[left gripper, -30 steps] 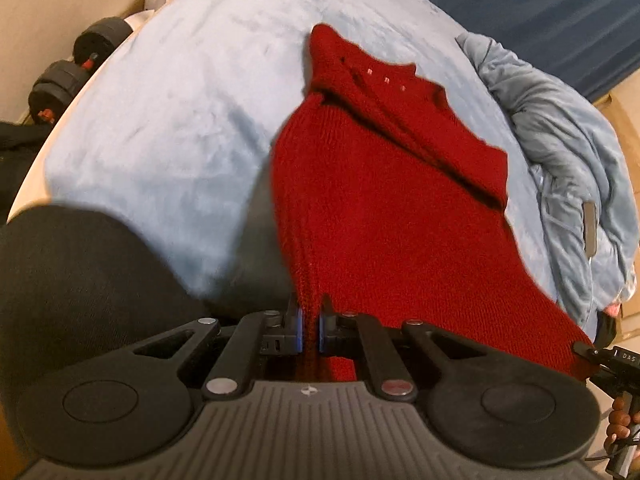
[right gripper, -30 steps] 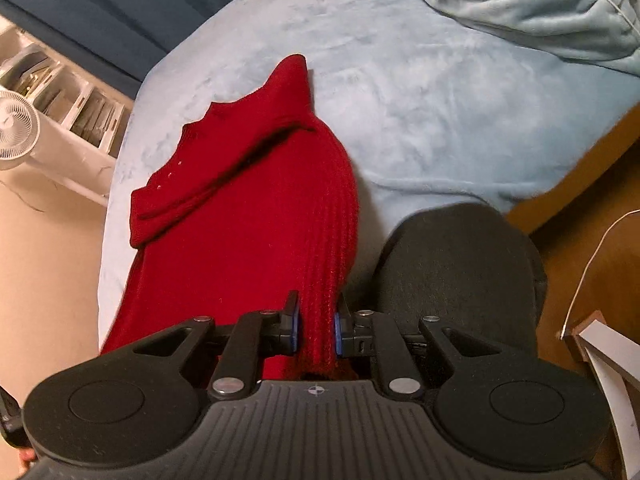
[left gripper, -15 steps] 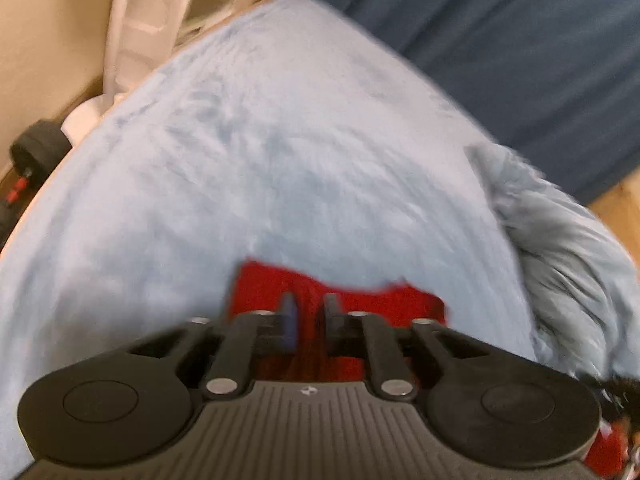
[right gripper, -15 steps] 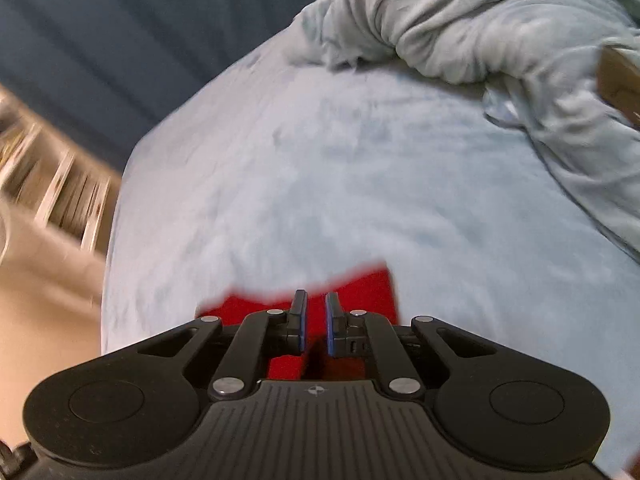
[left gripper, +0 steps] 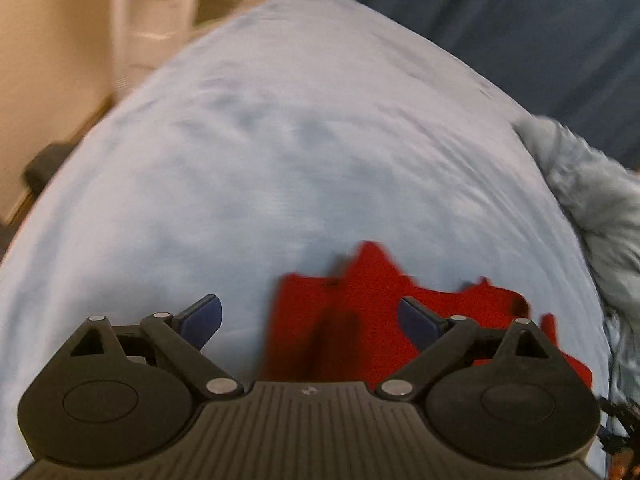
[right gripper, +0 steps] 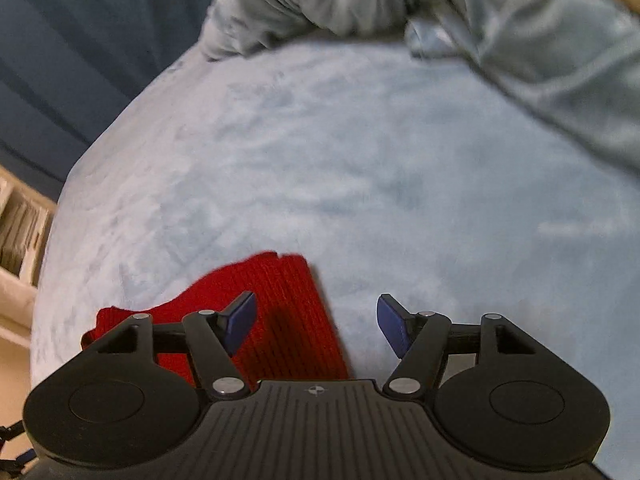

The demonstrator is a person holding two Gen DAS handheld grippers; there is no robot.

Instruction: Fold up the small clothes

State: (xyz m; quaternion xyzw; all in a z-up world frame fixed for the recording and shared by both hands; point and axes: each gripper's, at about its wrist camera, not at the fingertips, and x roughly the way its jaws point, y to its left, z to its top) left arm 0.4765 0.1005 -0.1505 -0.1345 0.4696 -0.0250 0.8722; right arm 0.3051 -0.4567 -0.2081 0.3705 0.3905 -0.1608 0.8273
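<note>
Red sweater (left gripper: 372, 320) on blue bedcover (left gripper: 280, 152) | crumpled blanket (right gripper: 500, 20) behind | both claws just opened wide, empty

A pale blue plush bed (left gripper: 304, 152) fills the view, a rumpled grey-blue blanket (right gripper: 520, 32) heaped at its far side. Behind hangs a dark blue curtain (left gripper: 500, 20); white shelving (left gripper: 160, 12) (blurred) stands against a beige wall (left gripper: 48, 60).

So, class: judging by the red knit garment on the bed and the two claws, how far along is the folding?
Done: the red knit garment lies doubled over on the light blue bedcover, its edges stacked.

In hand: nothing. The left claw and right claw have just been opening, and both are now off the cloth.

Left: whether another fold is needed cannot be told; the claws hide the rest of the garment.
</note>
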